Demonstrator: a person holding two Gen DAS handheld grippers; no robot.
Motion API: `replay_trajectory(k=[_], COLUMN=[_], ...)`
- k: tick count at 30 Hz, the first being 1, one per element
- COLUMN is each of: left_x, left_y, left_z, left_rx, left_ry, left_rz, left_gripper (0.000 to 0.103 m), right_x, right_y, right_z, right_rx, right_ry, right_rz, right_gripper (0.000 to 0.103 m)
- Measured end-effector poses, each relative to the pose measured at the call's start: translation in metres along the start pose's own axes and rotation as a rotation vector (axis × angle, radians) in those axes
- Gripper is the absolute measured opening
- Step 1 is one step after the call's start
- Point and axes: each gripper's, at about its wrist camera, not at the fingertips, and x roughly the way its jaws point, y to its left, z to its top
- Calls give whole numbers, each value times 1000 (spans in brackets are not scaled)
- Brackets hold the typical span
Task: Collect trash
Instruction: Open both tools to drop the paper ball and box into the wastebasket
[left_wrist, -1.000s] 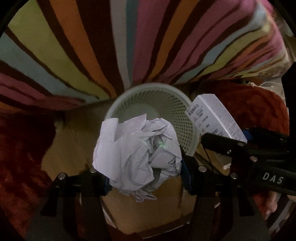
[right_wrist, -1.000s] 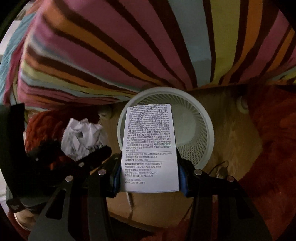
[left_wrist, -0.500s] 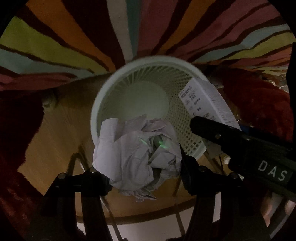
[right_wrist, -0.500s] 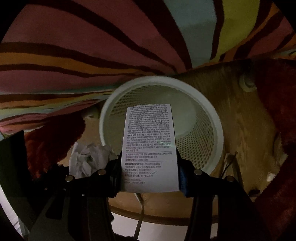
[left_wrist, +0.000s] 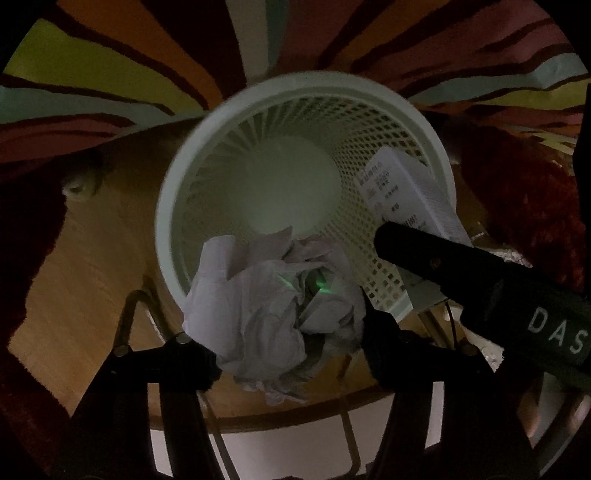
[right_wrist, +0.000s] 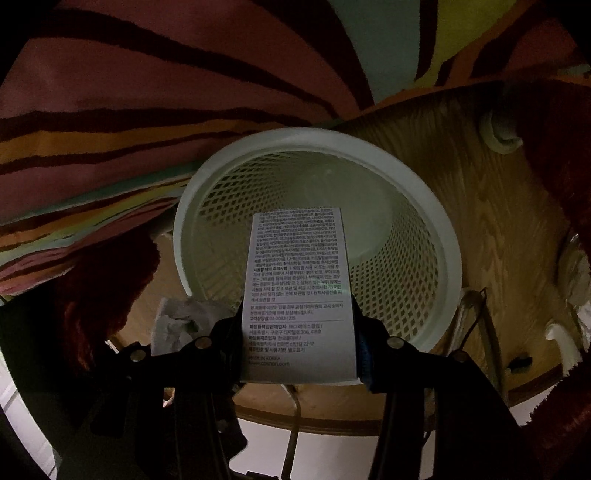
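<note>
Since both claws hover over the white mesh wastebasket (left_wrist: 306, 96), the step in hand looks like the drop. Left claw (left_wrist: 288, 343) is clamped on a crumpled paper wad (left_wrist: 273, 314); the wad sits over the near rim, only partly above the opening, so judgement: push it forward toward the bin's centre before letting go, or it may catch the rim and fall on the wooden floor (left_wrist: 92, 258). Right claw (right_wrist: 299, 350) is pinched on a printed white carton (right_wrist: 297, 295), held upright along the fingers, its top end over the opening. Tip it nose-down and release cleanly so it doesn't bridge the rim. Bin bottom looks bare, so there's room for both. Release one at a time since the claws are close together; in the left view the right claw's dark body crosses just beside the wad. Both claws point steeply down at the bin, side by side. Striped rug (right_wrist: 184, 92) lies beyond the basket, red shag fabric (left_wrist: 524, 206) at the sides.
</note>
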Motion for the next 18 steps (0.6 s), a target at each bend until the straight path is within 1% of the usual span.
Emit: replay_trajectory(k=[1,3,4,5,6,12,14,18], left_x=[1,6,5,5,4,2,1,-3], left_y=[0,4,4,5,5,12,14,24], left_z=[0,1,1,1,1,5,5,7], left_rx=[-1,-6,-11,-15,-22,-60,-70,-107], left_ry=[7,10,6,5,4,-1,-1,4], left_rz=[-5,-1,-3,-4,-3,14,15,3], left_gripper=[75,88,91,91,92,92,92,92], right_x=[1,5,6,7,7,2,2,3], right_y=[0,-3,-4,-5,-8,-23,-24,-31], right_z=[0,3,2,3,3,6,5,5], right_rx=[4,17,24,32,45,101,113,132], right_ry=[3,17,23,25,26,-13,-11,-8], right_rz=[-1,-8,-15,-26,-39,-29,-24,-20], right_gripper=[47,52,69,86,89,91,93,93])
